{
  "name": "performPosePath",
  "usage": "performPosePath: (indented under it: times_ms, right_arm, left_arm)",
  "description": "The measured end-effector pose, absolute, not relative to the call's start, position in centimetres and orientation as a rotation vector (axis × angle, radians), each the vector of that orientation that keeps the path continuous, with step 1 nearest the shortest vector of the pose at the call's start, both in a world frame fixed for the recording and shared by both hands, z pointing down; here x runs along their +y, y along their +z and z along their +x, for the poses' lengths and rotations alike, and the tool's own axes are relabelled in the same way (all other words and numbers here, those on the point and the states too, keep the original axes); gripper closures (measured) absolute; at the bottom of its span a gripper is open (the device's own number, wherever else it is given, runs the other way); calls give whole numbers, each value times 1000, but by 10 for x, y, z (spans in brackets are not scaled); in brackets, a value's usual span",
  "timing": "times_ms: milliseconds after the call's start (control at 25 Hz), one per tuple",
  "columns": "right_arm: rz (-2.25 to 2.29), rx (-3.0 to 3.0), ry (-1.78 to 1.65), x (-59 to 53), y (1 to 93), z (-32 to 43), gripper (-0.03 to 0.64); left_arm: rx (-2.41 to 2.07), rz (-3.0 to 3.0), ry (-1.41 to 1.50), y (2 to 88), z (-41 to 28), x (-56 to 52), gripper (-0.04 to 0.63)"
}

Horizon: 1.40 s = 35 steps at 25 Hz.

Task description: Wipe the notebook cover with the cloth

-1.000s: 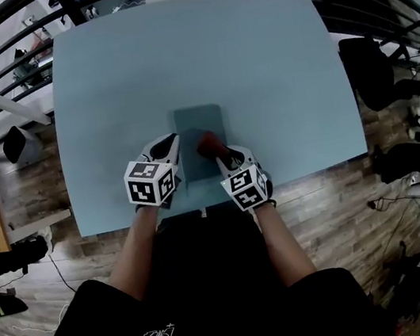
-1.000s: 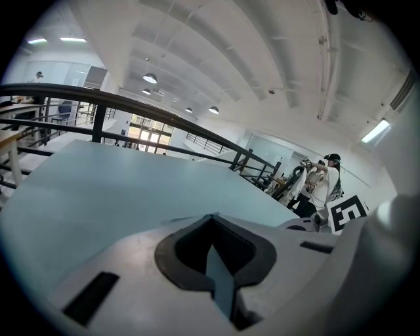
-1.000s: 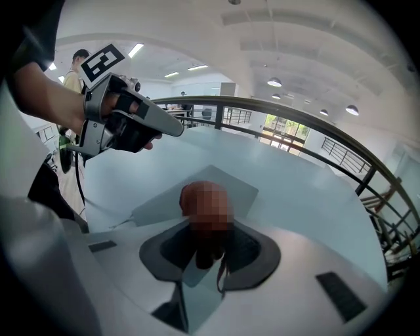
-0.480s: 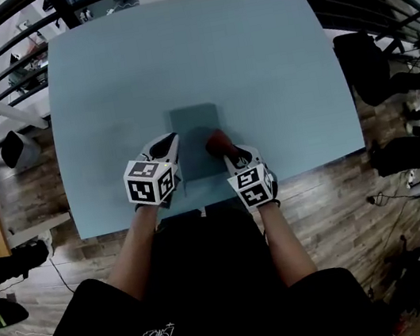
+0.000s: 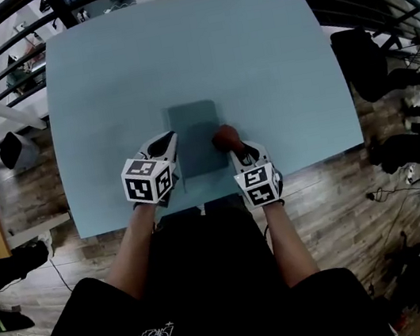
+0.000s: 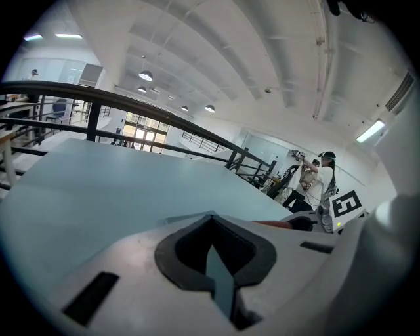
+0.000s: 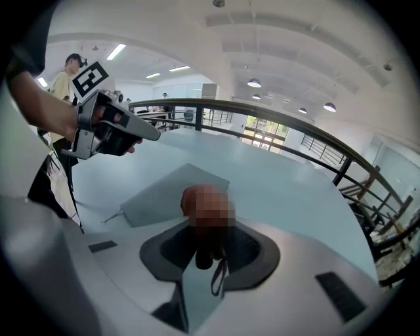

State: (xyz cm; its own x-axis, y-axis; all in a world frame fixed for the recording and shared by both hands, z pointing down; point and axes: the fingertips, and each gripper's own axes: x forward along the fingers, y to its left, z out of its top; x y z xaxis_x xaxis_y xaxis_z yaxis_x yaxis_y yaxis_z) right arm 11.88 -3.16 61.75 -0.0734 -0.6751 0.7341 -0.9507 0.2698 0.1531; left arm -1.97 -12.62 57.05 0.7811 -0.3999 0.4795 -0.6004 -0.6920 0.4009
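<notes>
Found the notebook [image 5: 197, 137] flat on the tabletop [image 5: 173, 49], close to its near edge. Judged it thin, light and liable to slide; best pinned at the left border. Saw the left tool [image 5: 166, 142] there, jaws together on nothing. Saw the right tool [image 5: 233, 146] clamped on the soft reddish cloth [image 5: 225, 135] at the notebook's right edge. Noted open room beyond and sideways, with the drop-off close behind.
</notes>
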Motion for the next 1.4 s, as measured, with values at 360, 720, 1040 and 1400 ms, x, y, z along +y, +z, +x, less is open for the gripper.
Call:
performPosePath:
  times_ms: [360, 720, 1040, 1400]
  right_arm:
    - [1360, -1982, 422, -36, 603, 66, 517]
    - [1189, -2105, 378, -25, 606, 6, 517]
    - [1089, -2147, 362, -19, 614, -25, 517]
    - [1089, -2064, 423, -10, 634, 6, 517]
  left_arm:
    - [-778, 2415, 495, 571, -32, -123, 603]
    - [-825, 2390, 510, 575, -52, -116, 603]
    - [-845, 2376, 521, 577, -66, -116, 603]
    - [-803, 2387, 537, 580, -55, -113, 603]
